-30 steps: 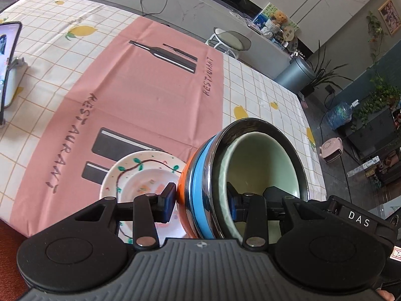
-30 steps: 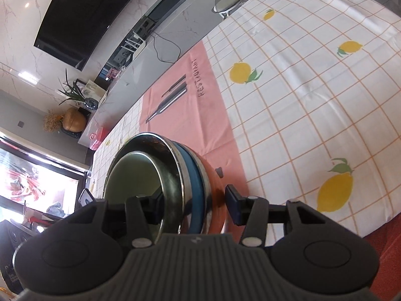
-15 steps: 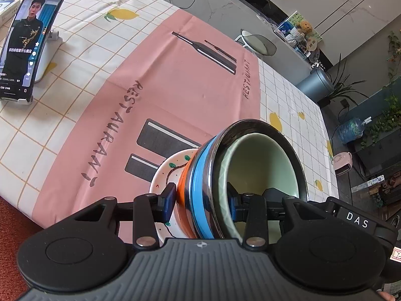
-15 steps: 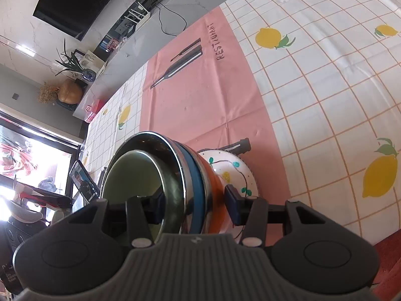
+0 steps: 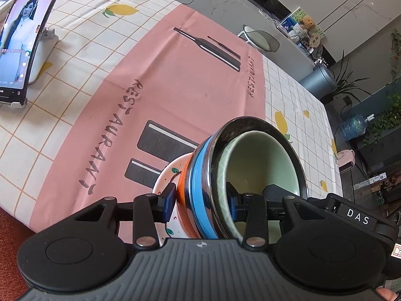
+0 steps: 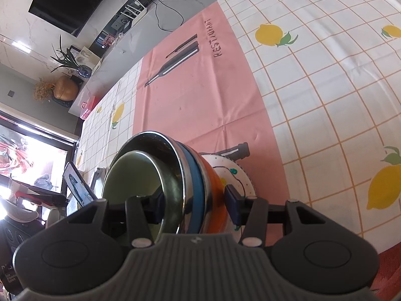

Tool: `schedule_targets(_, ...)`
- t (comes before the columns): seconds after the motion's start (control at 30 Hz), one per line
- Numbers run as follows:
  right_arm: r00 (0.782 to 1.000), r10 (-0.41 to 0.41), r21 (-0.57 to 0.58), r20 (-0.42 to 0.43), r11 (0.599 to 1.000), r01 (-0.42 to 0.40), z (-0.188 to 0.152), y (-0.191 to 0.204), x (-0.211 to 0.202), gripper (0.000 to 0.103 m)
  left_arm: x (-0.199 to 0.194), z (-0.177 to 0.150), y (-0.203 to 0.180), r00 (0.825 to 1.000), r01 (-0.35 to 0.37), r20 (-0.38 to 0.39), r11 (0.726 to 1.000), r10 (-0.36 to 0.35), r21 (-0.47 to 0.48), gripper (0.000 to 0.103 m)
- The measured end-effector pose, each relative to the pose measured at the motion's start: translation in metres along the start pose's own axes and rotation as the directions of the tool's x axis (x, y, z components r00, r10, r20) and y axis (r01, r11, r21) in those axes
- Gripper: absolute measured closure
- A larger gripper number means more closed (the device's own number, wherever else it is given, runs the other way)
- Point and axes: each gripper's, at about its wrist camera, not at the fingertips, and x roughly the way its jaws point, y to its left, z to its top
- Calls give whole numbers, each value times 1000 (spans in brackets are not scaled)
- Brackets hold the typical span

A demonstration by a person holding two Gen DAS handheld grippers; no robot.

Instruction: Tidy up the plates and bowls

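Steel-rimmed and banded in blue and orange, the stack of bowls [image 5: 200, 185] is tipped nearly on its side, its mouth facing away from the patterned plate [image 5: 166, 175] beneath it; a pale green bowl [image 5: 260, 160] is nested innermost. The left gripper [image 5: 200, 200] pinches the stack's wall, one finger pressed on the orange outside and the other inside the green bowl; the right gripper [image 6: 194, 204] clamps the same stack [image 6: 190, 183] from the opposite side, one finger inside and one on the orange wall. How many bowls are nested I cannot tell; only the coloured rims show. The stack's lower edge is cut off by both gripper bodies, so whether it touches the plate [image 6: 235, 173] cannot be judged; most of the plate is hidden behind the bowls, with only a speckled crescent and a bit of green-leaf pattern showing.

The plate sits near the front edge of the pink placemat [image 5: 175, 75], which lies on the lemon-print tablecloth [image 6: 325, 75]; the table's near edge runs just below the grippers in both views. A phone on a stand [image 5: 22, 50] stands well apart on the left; the placemat beyond the plate and the cloth to the right lie open.
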Motion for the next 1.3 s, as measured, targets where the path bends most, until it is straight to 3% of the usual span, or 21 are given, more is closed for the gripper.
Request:
schedule_targets(0.27, 1000, 18, 21, -1, 1000, -18, 1, -3, -1, 51, 0, 1, 0, 1000, 4, 2, 1000, -4, -9, 57)
schedule_targets(0.43, 999, 31, 5, 26, 999, -32, 1, 0, -10, 40, -15, 0, -8, 996, -6, 88, 999, 2, 40, 41)
schedule_targets(0.53, 997, 21, -43, 73, 999, -18, 1, 7, -22, 35, -31, -1, -19, 987, -27, 159, 996, 12, 91, 39)
schedule_targets(0.67, 991, 16, -110, 134, 994, -1, -2, 15, -47, 32, -58, -9, -37, 967, -44, 254, 978, -10, 205, 37)
schedule_targets(0.77, 980, -9, -191, 201, 980, 48, -9, 23, -70, 28, -79, -22, -50, 943, -84, 333, 951, -21, 298, 36)
schedule_targets(0.97, 942, -51, -370, 330, 911, 179, -42, 41, -114, 19, -113, -61, -73, 876, -222, 481, 860, -31, 459, 32)
schedule_targets(1.03, 927, -60, -402, 369, 889, 217, -56, 43, -126, 16, -121, -75, -81, 851, -284, 525, 820, -23, 496, 23)
schedule_targets(1.13, 908, -78, -415, 412, 871, 263, -75, 41, -140, 14, -127, -94, -86, 820, -345, 572, 784, -16, 516, 15)
schedule_targets(1.23, 897, -99, -425, 431, 854, 299, -96, 36, -148, 12, -125, -104, -85, 825, -347, 565, 785, -4, 513, 15)
schedule_targets(1.3, 890, -113, -438, 443, 838, 324, -112, 35, -152, 9, -121, -107, -81, 847, -320, 532, 815, 16, 484, 15)
